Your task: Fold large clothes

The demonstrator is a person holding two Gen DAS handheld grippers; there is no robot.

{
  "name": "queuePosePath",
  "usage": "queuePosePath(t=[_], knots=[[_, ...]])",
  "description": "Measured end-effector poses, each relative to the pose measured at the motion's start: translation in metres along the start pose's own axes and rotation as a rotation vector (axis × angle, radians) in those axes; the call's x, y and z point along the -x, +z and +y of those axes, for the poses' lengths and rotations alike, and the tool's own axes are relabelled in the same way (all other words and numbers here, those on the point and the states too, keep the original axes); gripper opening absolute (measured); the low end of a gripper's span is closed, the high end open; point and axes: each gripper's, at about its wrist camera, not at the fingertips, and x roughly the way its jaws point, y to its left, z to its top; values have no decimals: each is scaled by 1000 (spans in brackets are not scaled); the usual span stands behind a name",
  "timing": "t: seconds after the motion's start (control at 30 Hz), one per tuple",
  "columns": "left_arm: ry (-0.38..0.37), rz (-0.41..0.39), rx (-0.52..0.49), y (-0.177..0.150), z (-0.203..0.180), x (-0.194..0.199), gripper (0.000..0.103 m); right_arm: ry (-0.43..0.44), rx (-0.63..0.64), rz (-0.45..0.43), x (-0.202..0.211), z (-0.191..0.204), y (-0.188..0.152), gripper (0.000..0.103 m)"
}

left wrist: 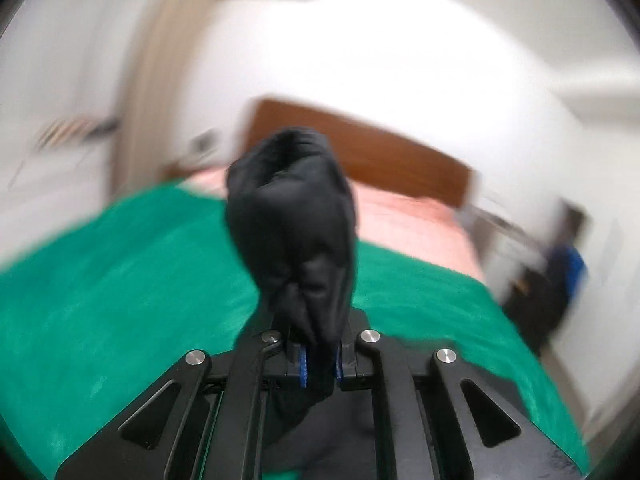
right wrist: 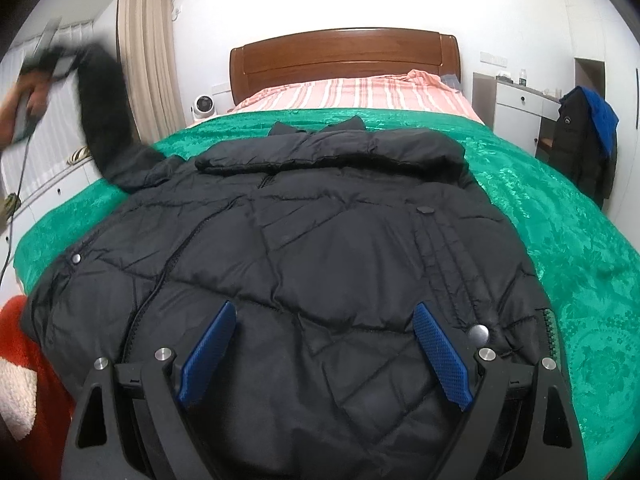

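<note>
Two tongs are in use: the left tongs [left wrist: 319, 364] are pinched on a black sleeve [left wrist: 292, 216], lifted at the bed's left edge; the right tongs [right wrist: 324, 356] are spread, empty, above the jacket [right wrist: 300, 248] laid flat on the green bedspread [right wrist: 580, 240]. One sleeve appears folded across the chest already; the rest remains.

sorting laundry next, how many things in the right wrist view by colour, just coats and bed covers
Black: 2, the puffer jacket on the bed and the coat hung at the right
Green: 1, the bedspread
Pink striped: 1, the sheet
Blue: 1, the garment draped over that hung coat
Total: 5
</note>
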Motion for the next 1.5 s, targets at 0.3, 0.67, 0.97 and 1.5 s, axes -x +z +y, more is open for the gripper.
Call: queuePosePath(t=[0.3, 0.67, 0.97, 1.5], knots=[[-259, 340, -363, -114, -236, -106, 100, -25, -31, -50, 18, -13, 3, 90], [-76, 552, -469, -240, -161, -37, 100, -51, -130, -66, 21, -39, 13, 90], [24, 375, -299, -254, -104, -20, 102, -90, -193, -145, 17, -49, 63, 96], [31, 398, -219, -306, -62, -47, 103, -146, -217, -7, -49, -72, 20, 98]])
